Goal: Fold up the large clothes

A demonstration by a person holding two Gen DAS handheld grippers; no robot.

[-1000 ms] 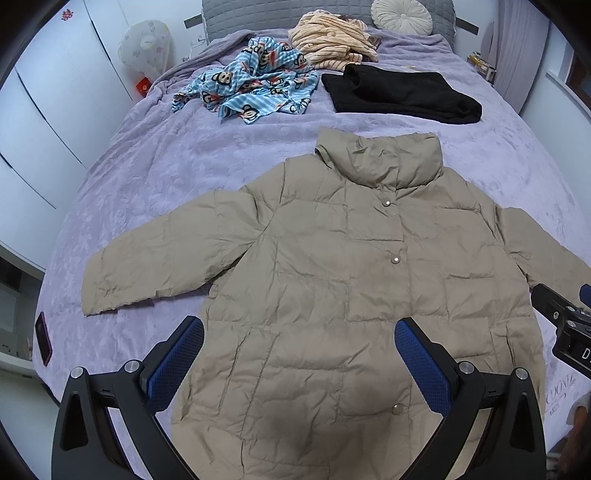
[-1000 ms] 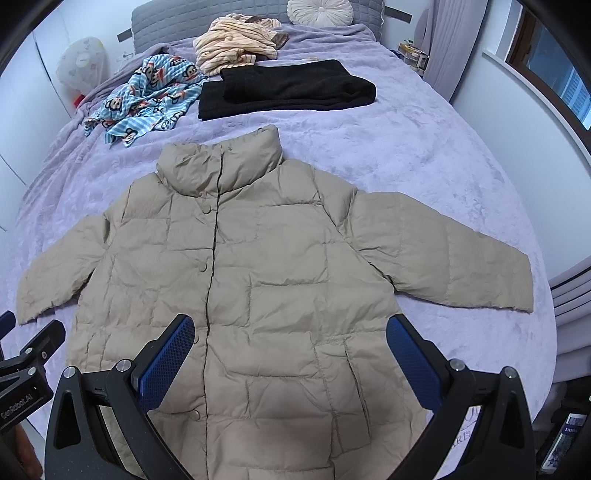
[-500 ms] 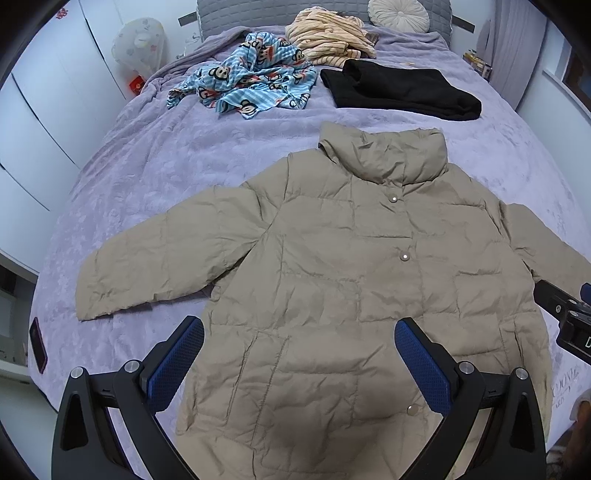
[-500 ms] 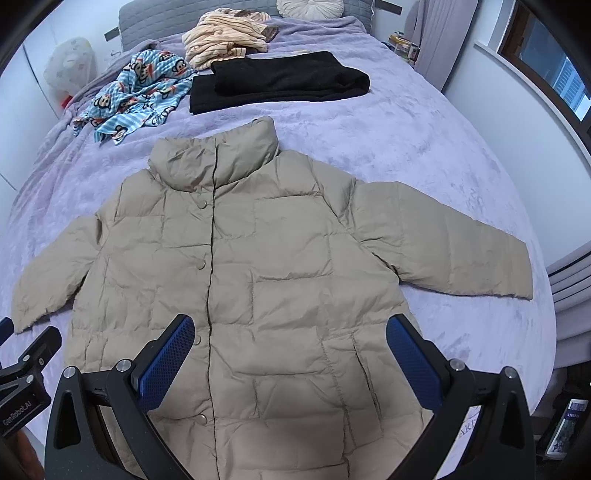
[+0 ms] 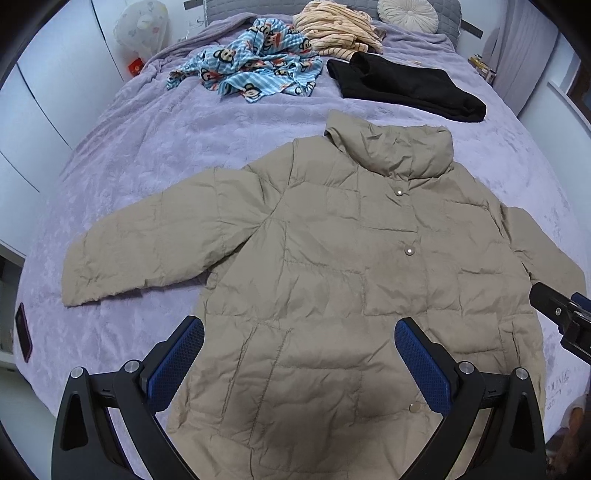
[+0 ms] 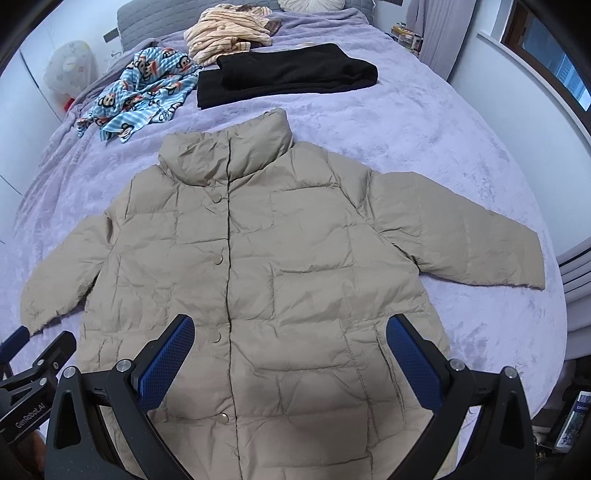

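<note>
The beige puffer jacket (image 5: 332, 280) lies flat, snapped shut and sleeves spread, at the bed's (image 5: 155, 155) near edge. Above its hem hover the left gripper (image 5: 299, 354) and right gripper (image 6: 290, 350), jaws spread wide, holding nothing. Toward the headboard lie a black garment (image 6: 284, 79), monkey-print pajamas (image 5: 255, 70) and a striped top (image 5: 336, 31).

A home bedroom is shown by a bed covered in a lilac blanket (image 5: 155, 155), a round cushion (image 5: 408, 13) at the upper centre, and white wardrobe doors (image 5: 48, 96) at the left edge.

Beige puffer jacket (image 6: 280, 266) lies flat beneath the spread right hand-held gripper (image 6: 290, 363).
</note>
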